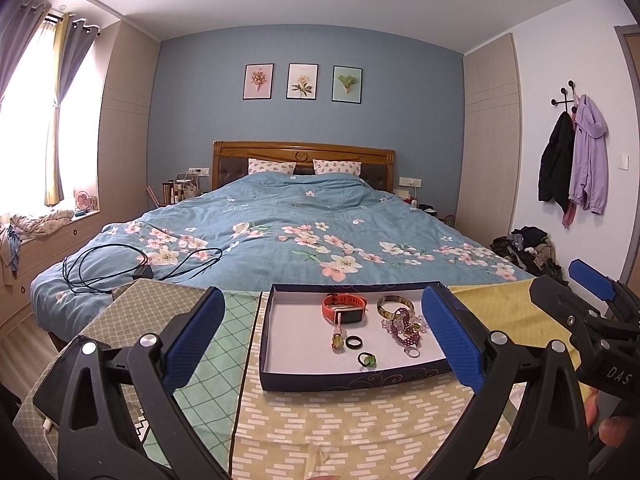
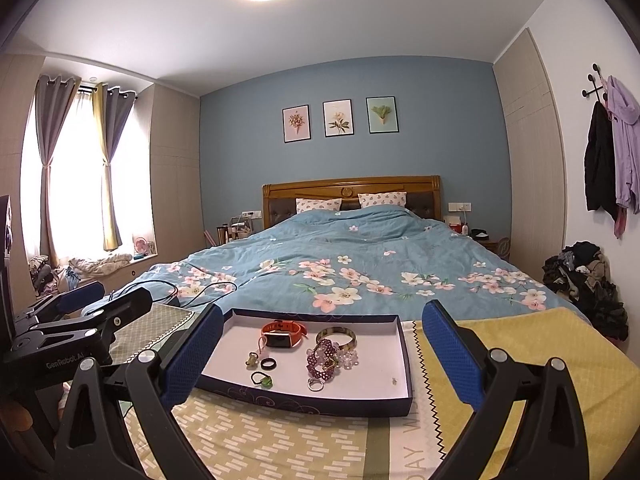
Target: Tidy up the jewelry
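A shallow dark-blue tray (image 1: 352, 378) (image 2: 304, 398) with a white floor sits on a patterned cloth. In it lie an orange band watch (image 1: 345, 307) (image 2: 283, 333), a brown-green bangle (image 1: 394, 306) (image 2: 337, 338), a purple and clear bead bracelet heap (image 1: 404, 326) (image 2: 326, 360), a black ring (image 1: 354, 342) (image 2: 268, 364), a green-stone ring (image 1: 367, 359) (image 2: 262, 379), a silver ring (image 1: 413, 354) (image 2: 315, 385) and a small charm (image 1: 337, 339) (image 2: 253, 358). My left gripper (image 1: 320, 342) is open and empty, short of the tray. My right gripper (image 2: 320, 354) is open and empty, short of the tray.
The tray rests on a patchwork cloth (image 1: 320, 432) with a yellow part (image 2: 540, 360) to the right. Behind is a bed with a floral blue duvet (image 1: 300, 220) and a black cable (image 1: 112, 268). A clothes pile (image 2: 588, 280) lies at the right wall.
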`<state>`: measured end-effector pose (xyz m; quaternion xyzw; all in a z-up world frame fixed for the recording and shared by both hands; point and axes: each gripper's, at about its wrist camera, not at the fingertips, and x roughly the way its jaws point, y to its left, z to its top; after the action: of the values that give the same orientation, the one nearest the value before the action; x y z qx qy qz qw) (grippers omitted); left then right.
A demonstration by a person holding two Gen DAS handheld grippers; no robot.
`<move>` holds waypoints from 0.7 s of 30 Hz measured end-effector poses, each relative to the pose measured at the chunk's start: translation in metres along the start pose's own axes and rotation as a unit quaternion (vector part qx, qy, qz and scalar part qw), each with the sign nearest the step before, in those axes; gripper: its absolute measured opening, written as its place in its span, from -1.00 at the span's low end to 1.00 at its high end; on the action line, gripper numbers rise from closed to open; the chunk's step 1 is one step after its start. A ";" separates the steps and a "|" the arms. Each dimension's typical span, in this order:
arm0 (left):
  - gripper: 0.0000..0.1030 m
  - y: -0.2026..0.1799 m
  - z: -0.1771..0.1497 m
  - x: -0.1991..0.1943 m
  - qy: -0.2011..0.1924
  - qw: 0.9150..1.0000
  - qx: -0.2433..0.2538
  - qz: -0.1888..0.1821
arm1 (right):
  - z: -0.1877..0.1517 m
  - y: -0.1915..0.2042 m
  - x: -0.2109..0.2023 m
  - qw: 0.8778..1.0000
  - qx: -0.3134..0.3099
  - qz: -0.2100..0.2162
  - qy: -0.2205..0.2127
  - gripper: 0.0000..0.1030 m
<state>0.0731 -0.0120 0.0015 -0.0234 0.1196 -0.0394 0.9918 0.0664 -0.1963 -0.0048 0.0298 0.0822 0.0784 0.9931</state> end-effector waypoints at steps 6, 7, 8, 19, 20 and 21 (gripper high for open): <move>0.89 0.000 0.000 -0.003 -0.001 1.000 0.000 -0.001 | 0.000 0.000 0.002 1.000 0.000 0.000 0.001 0.87; 0.89 0.000 0.000 -0.003 -0.001 1.000 0.000 -0.001 | -0.001 0.001 0.002 1.000 0.000 0.000 0.001 0.87; 0.89 0.000 0.000 -0.003 0.000 1.000 0.000 -0.001 | -0.001 0.001 0.002 1.000 0.000 0.001 0.002 0.87; 0.89 -0.001 0.000 -0.004 0.001 1.000 0.001 -0.001 | -0.004 0.001 0.003 1.000 0.002 0.001 0.004 0.87; 0.89 -0.001 -0.001 -0.004 0.001 1.000 0.001 -0.001 | -0.004 0.001 0.002 1.000 0.002 0.001 0.004 0.87; 0.89 -0.001 -0.001 -0.003 0.002 1.000 0.002 -0.001 | -0.005 0.001 0.002 1.000 0.002 0.002 0.004 0.87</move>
<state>0.0699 -0.0130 0.0012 -0.0218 0.1212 -0.0406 0.9916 0.0675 -0.1951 -0.0095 0.0315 0.0865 0.0800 0.9925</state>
